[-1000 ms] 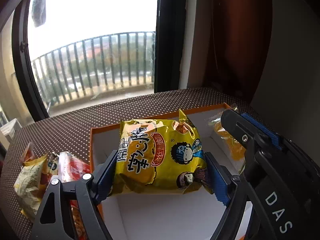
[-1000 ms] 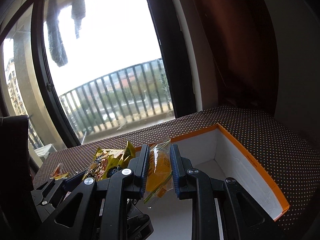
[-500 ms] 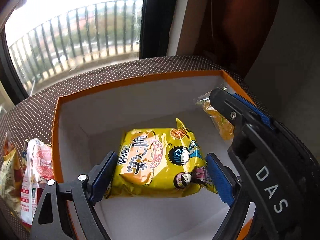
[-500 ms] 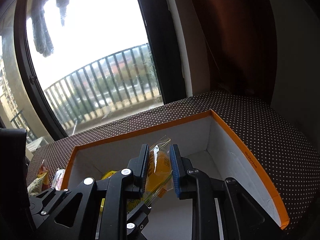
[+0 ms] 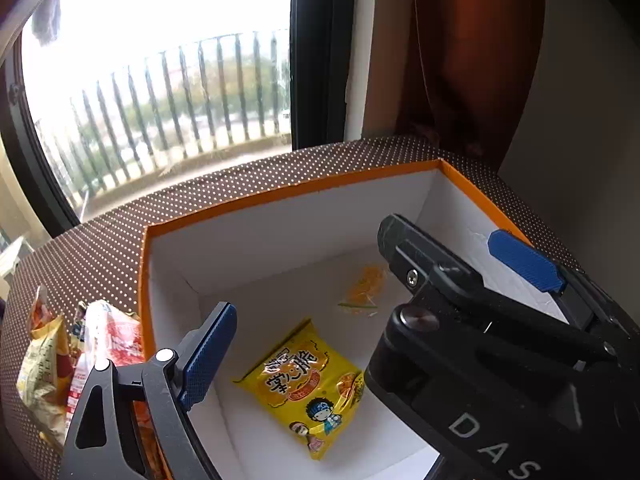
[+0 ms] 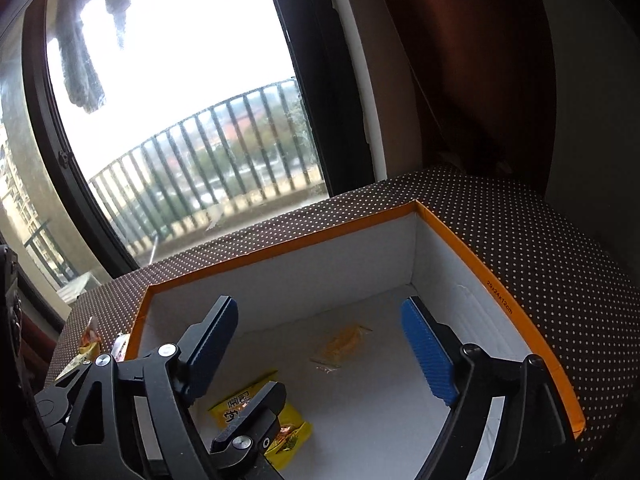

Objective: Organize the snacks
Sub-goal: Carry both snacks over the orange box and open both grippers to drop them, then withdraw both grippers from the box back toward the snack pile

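Note:
An open box with an orange rim (image 5: 280, 194) and white inside stands on a brown dotted cloth. A yellow snack packet (image 5: 302, 386) lies flat on its floor, also in the right wrist view (image 6: 294, 426). A small clear packet with orange contents (image 5: 362, 290) lies farther back, also in the right wrist view (image 6: 344, 342). My left gripper (image 5: 316, 344) is open and empty above the yellow packet; its right finger is hidden behind the right gripper's body. My right gripper (image 6: 320, 344) is open and empty above the small packet.
Several snack packets (image 5: 80, 356) lie on the cloth to the left of the box. The right gripper's black body (image 5: 480, 340) fills the right of the left wrist view. A window with a railing is behind; a brown curtain hangs at the right.
Both grippers opened and let go. The yellow packet and the small orange packet dropped onto the box floor. Both grippers rose a little.

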Motion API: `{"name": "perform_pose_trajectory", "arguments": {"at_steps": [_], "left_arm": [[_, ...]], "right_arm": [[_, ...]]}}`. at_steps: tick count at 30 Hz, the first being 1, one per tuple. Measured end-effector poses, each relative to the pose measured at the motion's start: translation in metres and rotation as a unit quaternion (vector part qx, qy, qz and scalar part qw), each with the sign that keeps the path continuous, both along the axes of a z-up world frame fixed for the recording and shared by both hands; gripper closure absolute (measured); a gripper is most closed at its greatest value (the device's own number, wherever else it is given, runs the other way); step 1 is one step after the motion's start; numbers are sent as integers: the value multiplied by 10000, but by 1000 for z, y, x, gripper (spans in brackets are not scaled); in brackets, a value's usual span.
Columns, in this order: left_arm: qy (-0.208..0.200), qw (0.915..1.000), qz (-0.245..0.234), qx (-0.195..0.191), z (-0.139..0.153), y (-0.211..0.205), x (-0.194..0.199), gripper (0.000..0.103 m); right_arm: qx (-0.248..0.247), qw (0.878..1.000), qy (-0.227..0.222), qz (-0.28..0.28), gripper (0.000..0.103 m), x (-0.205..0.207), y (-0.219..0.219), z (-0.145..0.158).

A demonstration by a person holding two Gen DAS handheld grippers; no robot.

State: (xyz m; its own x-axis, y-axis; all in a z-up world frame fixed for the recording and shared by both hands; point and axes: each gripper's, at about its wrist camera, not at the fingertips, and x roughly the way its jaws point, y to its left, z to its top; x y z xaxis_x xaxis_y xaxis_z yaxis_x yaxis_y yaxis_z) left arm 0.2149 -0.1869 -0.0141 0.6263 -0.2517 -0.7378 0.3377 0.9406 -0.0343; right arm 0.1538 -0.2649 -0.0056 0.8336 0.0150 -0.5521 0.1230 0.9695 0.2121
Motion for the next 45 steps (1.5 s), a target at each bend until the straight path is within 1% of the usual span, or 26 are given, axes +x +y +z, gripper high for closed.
{"name": "perform_pose_trajectory", "arguments": {"at_steps": [4, 12, 19, 22, 25, 31, 39, 41, 43, 45], "left_arm": [[-257, 9996, 77, -38, 5, 6, -14, 11], [-609, 9980, 82, -127, 18, 18, -36, 10], [-797, 9963, 191, -239, 27, 35, -51, 10], [-845, 9957, 224, -301, 30, 47, -60, 10], [-983, 9941, 309, -330, 35, 60, -71, 10], [-1200, 9910, 447, -393, 42, 85, -90, 10], [-1434, 9862, 669, -475, 41, 123, -117, 10], [-1552, 9841, 648, -572, 39, 133, -124, 10], [-1586, 9838, 651, -522, 37, 140, -130, 10], [-1655, 9826, 698, -475, 35, 145, -137, 10]], "right_arm": [[49, 10000, 16, 31, 15, -5, 3, 2], [-184, 9997, -144, 61, 15, -30, 20, 15], [-342, 9989, -274, 149, 15, -50, 37, 25], [-468, 9981, -327, 221, 15, -56, 50, 29], [-596, 9971, -390, 281, 15, -65, 63, 33], [-661, 9953, -554, 449, 14, -82, 85, 39], [-730, 9915, -778, 751, 13, -103, 121, 38], [-695, 9904, -900, 785, 13, -108, 129, 36], [-743, 9884, -1065, 792, 13, -119, 139, 35], [-796, 9870, -1087, 874, 13, -125, 147, 33]]}}
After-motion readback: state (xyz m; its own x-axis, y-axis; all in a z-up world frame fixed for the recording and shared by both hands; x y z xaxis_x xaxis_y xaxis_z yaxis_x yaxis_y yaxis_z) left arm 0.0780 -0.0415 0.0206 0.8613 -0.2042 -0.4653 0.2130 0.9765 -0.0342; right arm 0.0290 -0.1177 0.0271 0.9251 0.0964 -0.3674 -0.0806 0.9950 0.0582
